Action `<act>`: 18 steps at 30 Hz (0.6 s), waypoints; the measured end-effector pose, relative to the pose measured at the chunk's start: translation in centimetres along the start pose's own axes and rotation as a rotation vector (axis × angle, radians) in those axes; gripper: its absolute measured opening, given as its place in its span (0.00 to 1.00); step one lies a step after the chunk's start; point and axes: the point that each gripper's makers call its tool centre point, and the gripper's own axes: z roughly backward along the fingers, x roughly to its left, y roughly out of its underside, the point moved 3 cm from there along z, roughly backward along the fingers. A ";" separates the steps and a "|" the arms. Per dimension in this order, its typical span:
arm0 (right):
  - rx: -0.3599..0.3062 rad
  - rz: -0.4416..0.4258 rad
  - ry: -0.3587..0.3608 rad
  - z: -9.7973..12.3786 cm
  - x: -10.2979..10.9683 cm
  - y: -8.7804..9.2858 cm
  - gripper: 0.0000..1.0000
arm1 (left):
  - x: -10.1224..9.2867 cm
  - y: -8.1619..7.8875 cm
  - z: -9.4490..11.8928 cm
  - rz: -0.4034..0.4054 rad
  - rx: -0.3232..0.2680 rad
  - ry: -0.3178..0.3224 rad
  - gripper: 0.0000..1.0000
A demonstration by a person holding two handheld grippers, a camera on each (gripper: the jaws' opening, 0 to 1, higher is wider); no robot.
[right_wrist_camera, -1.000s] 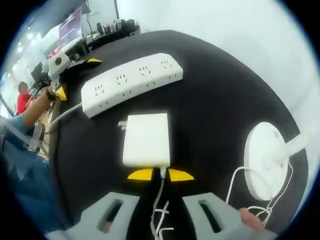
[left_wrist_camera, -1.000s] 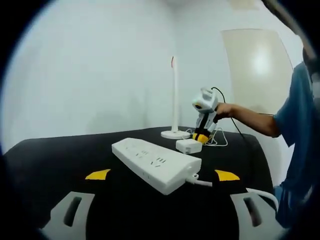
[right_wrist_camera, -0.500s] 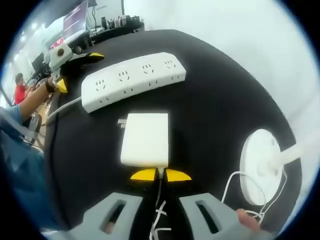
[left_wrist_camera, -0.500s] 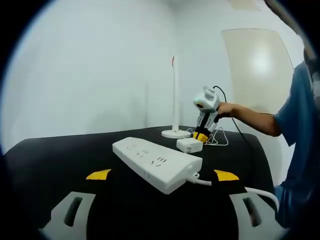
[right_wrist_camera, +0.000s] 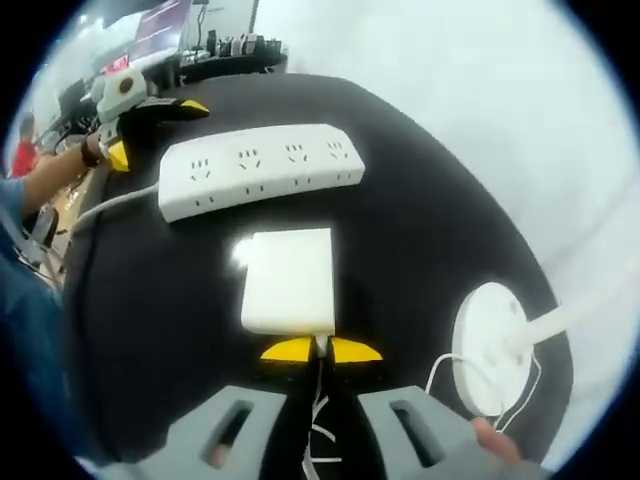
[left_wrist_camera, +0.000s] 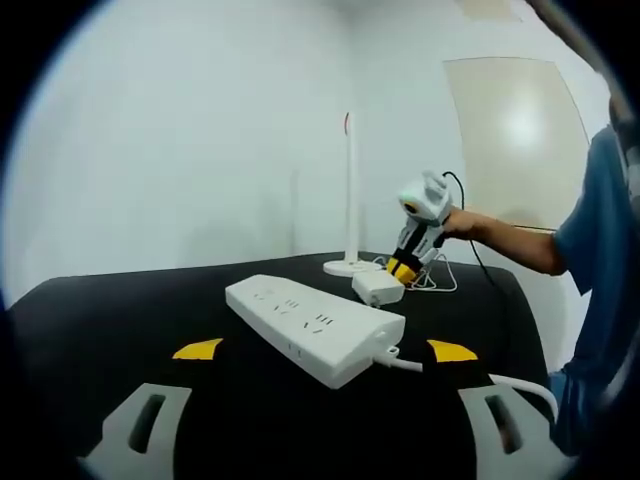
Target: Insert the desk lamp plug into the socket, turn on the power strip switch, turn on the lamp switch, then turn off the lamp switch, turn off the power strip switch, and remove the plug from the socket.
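The right gripper [right_wrist_camera: 321, 351] clamps the white square plug adapter [right_wrist_camera: 288, 280] on the black table [right_wrist_camera: 420, 220]; the left gripper [left_wrist_camera: 325, 350], jaws apart, faces the white power strip [left_wrist_camera: 313, 327].

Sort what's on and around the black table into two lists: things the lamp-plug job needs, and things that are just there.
Job:
power strip
lamp plug adapter, with the right hand-held gripper shut on its cable end
desk lamp, base
lamp cable
left hand-held gripper, open

Just there:
monitors and desks in the background

A black table [left_wrist_camera: 120, 320] stands before a white wall [left_wrist_camera: 180, 150].
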 end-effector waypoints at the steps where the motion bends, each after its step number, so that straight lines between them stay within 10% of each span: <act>1: -0.002 0.011 0.013 0.1 -0.1 -0.1 0.06 | 0.0 0.0 0.0 0.000 -0.001 0.000 0.76; 18: -0.046 0.136 0.170 0.5 0.6 -1.0 0.06 | 0.4 0.1 0.0 -0.002 0.000 -0.003 0.76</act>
